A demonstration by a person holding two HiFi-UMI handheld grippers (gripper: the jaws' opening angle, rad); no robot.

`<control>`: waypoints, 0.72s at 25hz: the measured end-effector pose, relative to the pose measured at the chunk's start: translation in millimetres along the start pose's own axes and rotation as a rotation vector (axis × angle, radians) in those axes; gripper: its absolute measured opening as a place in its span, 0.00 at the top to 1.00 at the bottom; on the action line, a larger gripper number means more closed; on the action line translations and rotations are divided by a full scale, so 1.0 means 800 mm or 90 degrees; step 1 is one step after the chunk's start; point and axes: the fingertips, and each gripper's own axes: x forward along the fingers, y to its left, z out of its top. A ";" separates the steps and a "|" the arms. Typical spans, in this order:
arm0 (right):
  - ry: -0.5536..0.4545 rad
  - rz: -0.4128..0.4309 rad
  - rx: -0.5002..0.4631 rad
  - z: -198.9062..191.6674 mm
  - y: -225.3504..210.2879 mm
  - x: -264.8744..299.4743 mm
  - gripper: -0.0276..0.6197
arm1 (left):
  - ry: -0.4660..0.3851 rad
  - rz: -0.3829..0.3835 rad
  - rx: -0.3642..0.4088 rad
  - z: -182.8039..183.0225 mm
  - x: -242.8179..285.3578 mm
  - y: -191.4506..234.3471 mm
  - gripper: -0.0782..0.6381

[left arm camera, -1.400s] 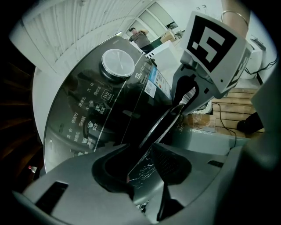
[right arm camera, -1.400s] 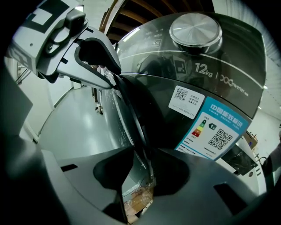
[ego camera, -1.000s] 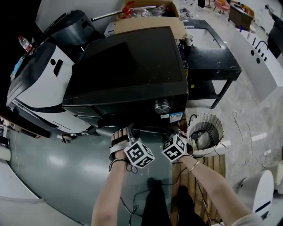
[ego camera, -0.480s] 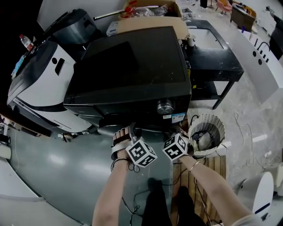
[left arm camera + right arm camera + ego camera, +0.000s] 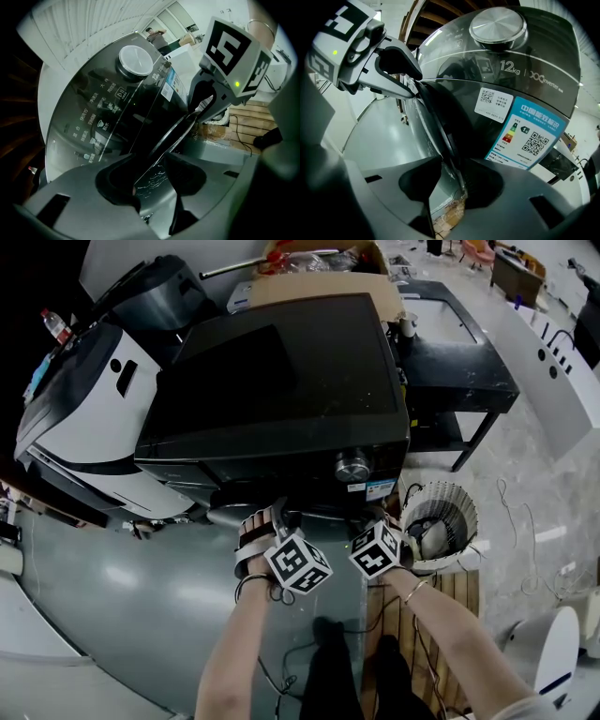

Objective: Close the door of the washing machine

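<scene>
A: Right, entry. Where is the door (image 5: pixel 171 133)?
B: Ajar at the front of the black washing machine (image 5: pixel 281 381), with its free edge swung out toward the person, below the silver knob (image 5: pixel 352 466). In the head view the machine's top hides the gap behind it.
A: Left gripper (image 5: pixel 152 176)?
B: Astride the door's edge. Jaws opening, with the edge between them.
A: Right gripper (image 5: pixel 452 183)?
B: Just beside the left one on the same rim, on the side of the energy label (image 5: pixel 529 136). Jaws closed onto the rim, which fills the space between them.
A: Surroundings?
B: White slatted basket (image 5: pixel 437 521) on the floor at the machine's right front corner, near the right gripper and apart from the door. Wooden slat mat (image 5: pixel 445 592) beside it, under the person's right forearm. Black table (image 5: pixel 469 381) against the machine's right side, cardboard box (image 5: pixel 319 285) behind it, white-and-black appliance (image 5: pixel 84 418) on its left.
A: What stands in the swing path?
B: The two grippers sit on the rim. The space between door and machine front is dark in both gripper views, so I cannot tell what is in it.
</scene>
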 end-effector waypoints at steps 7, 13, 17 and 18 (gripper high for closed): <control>-0.001 -0.003 -0.011 -0.002 0.001 -0.007 0.73 | -0.024 0.025 -0.017 0.002 -0.024 -0.005 0.62; 0.001 -0.016 -0.007 -0.006 0.004 -0.015 0.74 | -0.012 0.023 -0.060 -0.014 -0.036 -0.021 0.64; 0.002 -0.023 0.004 -0.010 0.002 -0.023 0.75 | -0.003 0.013 -0.103 -0.022 -0.042 -0.028 0.64; 0.001 -0.024 0.007 -0.011 0.002 -0.025 0.75 | -0.003 0.010 -0.118 -0.023 -0.044 -0.029 0.65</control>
